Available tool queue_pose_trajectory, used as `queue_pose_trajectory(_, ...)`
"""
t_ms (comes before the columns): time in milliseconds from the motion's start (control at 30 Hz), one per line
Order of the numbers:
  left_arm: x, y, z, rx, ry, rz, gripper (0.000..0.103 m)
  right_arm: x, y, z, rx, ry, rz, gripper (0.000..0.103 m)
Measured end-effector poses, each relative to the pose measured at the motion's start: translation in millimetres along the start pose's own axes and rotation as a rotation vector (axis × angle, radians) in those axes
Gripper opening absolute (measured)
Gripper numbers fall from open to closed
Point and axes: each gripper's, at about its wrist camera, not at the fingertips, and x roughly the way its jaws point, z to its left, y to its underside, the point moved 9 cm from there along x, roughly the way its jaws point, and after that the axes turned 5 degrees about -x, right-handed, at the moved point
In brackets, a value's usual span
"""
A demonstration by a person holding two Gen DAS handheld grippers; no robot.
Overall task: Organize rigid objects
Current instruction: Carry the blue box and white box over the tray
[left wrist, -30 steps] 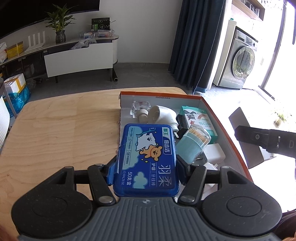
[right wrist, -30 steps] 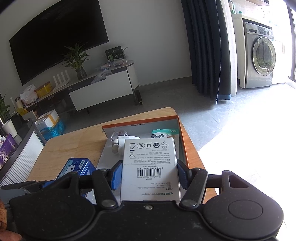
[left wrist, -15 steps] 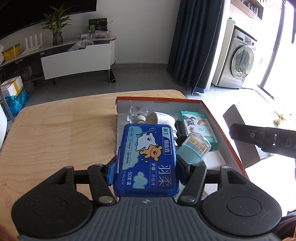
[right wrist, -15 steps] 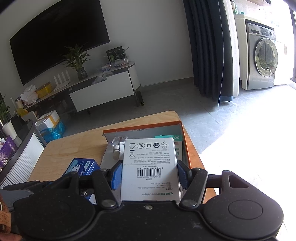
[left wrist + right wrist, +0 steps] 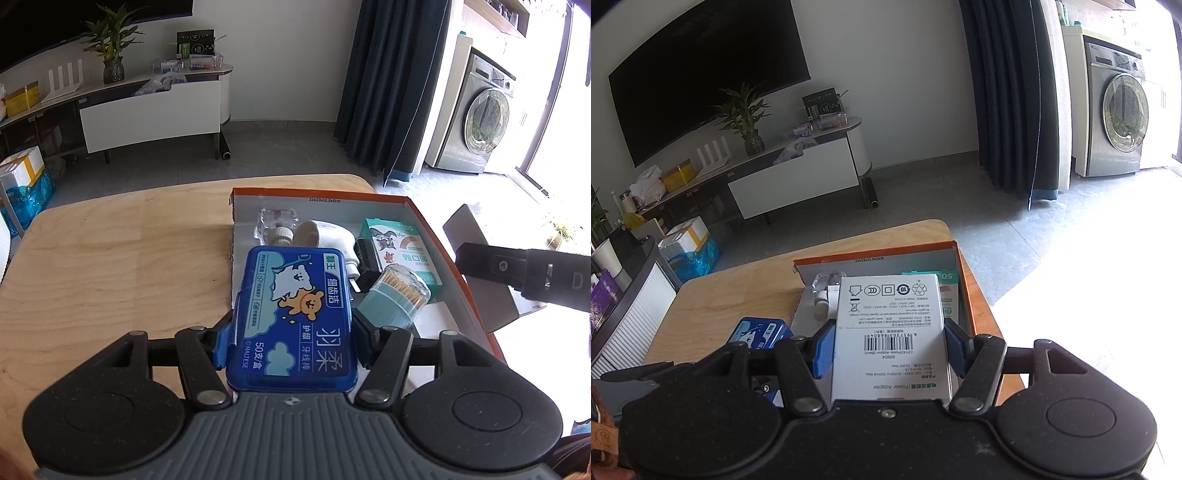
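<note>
a pale wooden table point(image 5: 110, 266) with rounded corners stands on a grey tiled floor in a living room; behind it are a low tv bench point(image 5: 147, 107) with a potted plant point(image 5: 110, 40), dark curtains point(image 5: 391, 85) and a washing machine point(image 5: 480, 122) by a bright window. an orange-edged box point(image 5: 436, 236) sits on the table's right part, its inner far wall printed "33x23x12.5x5cm".

the left gripper point(image 5: 291, 332) has its fingers clamped on the sides of a blue case point(image 5: 295, 317), held above the box's near left edge — its lid shows a cartoon bear and cat, "50支/盒" and "maltese". the right gripper point(image 5: 890, 347) is clamped on a white carton point(image 5: 892, 336), held over the box; it bears a barcode, recycling marks and "power adapter".

the left view alone shows the box's contents: a clear bottle point(image 5: 277, 221), a white plug-like part point(image 5: 328, 236), a small black item point(image 5: 367, 254), a green packet point(image 5: 402, 247) with cartoon figures, and a tub of cotton swabs point(image 5: 395, 295) lying on its side. it also catches the right gripper's black finger at the right edge. the right view alone shows the large black tv point(image 5: 701, 77) — and the blue case from behind, at lower left.
</note>
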Motion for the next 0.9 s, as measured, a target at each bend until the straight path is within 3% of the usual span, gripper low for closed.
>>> queue_pose_trajectory(900,12.5,-2.7,1.6,-0.001,0.007,0.018,0.062,19.1,-13.5,7.5,-0.02,0.006,0.018,0.072)
